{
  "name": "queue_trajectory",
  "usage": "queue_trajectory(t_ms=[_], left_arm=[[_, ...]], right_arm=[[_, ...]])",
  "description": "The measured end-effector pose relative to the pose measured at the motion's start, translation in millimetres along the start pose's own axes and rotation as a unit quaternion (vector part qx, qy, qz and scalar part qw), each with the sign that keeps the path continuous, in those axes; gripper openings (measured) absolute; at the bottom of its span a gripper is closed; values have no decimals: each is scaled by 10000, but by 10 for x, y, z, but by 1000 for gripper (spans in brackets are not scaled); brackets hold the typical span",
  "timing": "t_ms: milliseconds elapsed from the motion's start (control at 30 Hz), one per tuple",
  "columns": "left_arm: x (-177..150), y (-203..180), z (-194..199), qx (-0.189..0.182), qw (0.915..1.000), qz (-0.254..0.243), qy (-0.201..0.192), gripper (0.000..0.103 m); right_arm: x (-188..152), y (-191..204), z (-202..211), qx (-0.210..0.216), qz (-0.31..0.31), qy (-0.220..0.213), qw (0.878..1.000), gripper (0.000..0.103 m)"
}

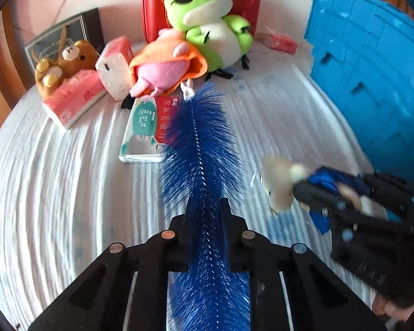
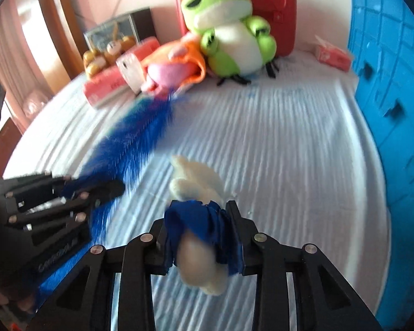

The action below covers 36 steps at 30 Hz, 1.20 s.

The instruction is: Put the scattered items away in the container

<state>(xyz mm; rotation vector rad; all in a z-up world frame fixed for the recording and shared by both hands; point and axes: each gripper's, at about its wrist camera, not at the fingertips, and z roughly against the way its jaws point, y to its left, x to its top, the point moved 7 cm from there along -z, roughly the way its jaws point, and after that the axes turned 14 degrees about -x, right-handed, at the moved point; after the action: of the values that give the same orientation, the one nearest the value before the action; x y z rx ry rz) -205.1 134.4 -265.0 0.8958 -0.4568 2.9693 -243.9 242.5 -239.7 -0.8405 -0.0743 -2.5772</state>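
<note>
My left gripper [image 1: 207,207] is shut on a long blue bristle brush [image 1: 198,138] that points forward over the white cloth. My right gripper [image 2: 201,209] is shut on a small cream plush toy in blue clothes [image 2: 198,248], held above the cloth. In the left wrist view the right gripper [image 1: 298,190] shows at the right with the plush toy [image 1: 278,184]. In the right wrist view the left gripper [image 2: 116,190] shows at the left with the brush [image 2: 140,138]. The blue crate [image 1: 372,63] stands at the right, also in the right wrist view [image 2: 392,69].
At the back lie a green frog plush [image 1: 209,22], a pink and orange plush [image 1: 162,63], a brown bear plush [image 1: 66,60], pink tissue packs [image 1: 71,99], a white pack [image 1: 116,69], a flat packet [image 1: 146,129] and a red case [image 1: 151,13].
</note>
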Motion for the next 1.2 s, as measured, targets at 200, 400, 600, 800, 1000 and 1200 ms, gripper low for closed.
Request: queue_trajectory(t_ms=[200,400,600,800,1000,1200], left_arm=[[-86,-233,476,101,9996,-169,-226,15],[-220,-204,625,253,9994,-167,-146,15],[-639,52,376,337,9989,75,319,15],[-931,263,157,282,9975,394,521,15],[-827,409,-17,275,9960,673,519,31],[-766,442,27,302,9976,532,317,14]], right_arm=[[52,-20,402,265,-63,-258,9993,32],[-11,-28,545,306,-70,-265,9992,31],[-352,-26,447,297,-14,128,9995,69],[-641,246,223,401,52,627,9972,69],[-552,476,98,400,50,557,9976,69],[-555,578,-129,123,372,564,9976,43]])
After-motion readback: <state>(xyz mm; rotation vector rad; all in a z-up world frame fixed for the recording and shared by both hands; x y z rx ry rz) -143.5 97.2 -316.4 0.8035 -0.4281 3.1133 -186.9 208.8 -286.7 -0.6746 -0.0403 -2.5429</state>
